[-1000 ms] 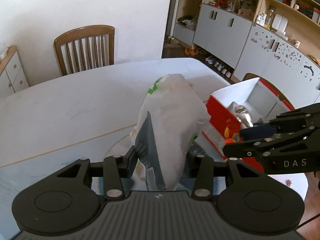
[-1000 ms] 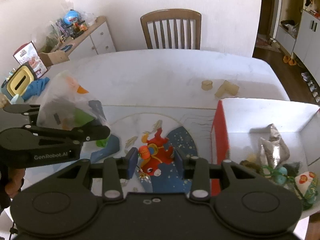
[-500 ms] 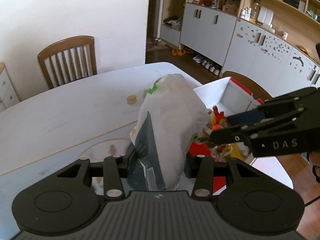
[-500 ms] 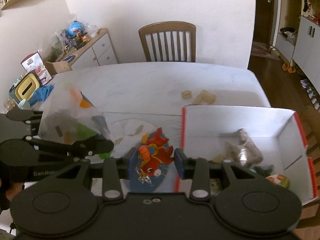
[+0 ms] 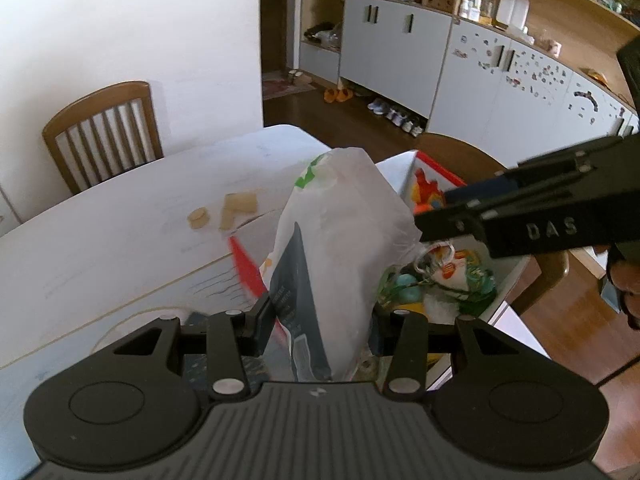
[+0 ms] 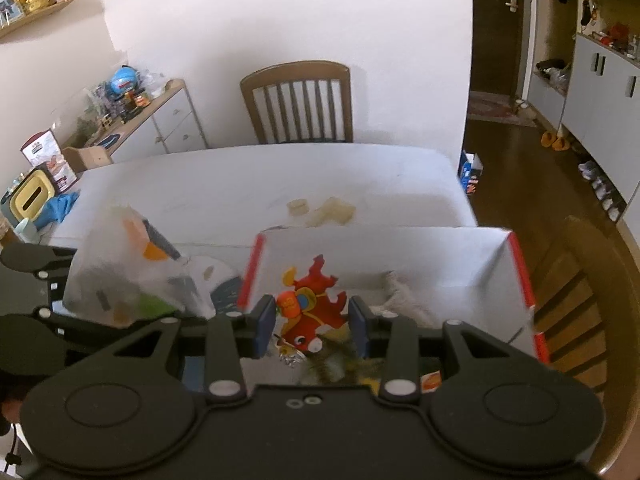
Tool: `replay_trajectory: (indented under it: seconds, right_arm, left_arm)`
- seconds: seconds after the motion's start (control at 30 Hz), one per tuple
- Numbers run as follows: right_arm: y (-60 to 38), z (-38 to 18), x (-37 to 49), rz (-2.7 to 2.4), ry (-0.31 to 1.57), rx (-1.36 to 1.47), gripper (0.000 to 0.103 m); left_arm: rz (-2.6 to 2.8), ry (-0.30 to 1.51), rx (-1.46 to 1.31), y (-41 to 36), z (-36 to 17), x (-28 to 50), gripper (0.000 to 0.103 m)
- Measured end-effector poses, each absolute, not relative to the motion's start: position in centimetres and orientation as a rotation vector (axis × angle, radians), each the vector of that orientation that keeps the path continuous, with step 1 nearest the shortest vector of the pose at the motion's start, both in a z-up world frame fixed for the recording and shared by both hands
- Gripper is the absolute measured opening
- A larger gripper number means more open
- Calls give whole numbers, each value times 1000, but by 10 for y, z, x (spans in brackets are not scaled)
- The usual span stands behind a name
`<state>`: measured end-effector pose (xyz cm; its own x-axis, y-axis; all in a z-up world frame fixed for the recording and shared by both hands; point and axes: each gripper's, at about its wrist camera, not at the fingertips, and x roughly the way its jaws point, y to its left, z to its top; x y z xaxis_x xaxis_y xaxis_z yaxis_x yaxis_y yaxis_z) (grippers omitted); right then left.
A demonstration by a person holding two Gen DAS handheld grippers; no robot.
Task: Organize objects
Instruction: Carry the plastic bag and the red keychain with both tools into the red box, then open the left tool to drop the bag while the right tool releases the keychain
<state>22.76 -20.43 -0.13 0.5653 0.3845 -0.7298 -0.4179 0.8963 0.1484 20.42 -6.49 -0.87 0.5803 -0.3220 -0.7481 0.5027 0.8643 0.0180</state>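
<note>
1. Now the left gripper (image 5: 322, 318) is clamped on a white plastic bag (image 5: 344, 240), held above the table (image 5: 120, 232) at the red near rim of the white box (image 6: 400, 248).
2. Partly closed, the right gripper (image 6: 312, 320) pinches a red fish toy (image 6: 312, 300) over the box's open interior.
3. Inside the box lie colourful wrapped items (image 5: 440, 276).
4. Beige blocks (image 5: 236, 208) sit just behind the box; a wooden chair (image 6: 300, 104) stands beyond.

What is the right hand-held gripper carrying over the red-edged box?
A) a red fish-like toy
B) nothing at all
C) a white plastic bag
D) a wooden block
A: in the right wrist view the right hand-held gripper has a red fish-like toy clamped between its blue pads, above the open box; the white plastic bag is in the left hand-held gripper.
</note>
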Motion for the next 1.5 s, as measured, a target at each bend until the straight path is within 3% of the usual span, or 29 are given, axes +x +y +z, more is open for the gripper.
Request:
replay_trajectory:
  seconds: [0.6,0.93,1.5]
  right_arm:
    - [-262,-52,290,407,914,-113,38]
    - [-258,-97,313,398,1006,-153,38]
    - [-258,-126,310,442,1044,-196,38]
  left_arm:
    - [-441,927,339,-146,-65,246,45]
    - [-391,1034,367,-159,-103,267,45]
    - [-372,1078,399,-169,-121,276,45]
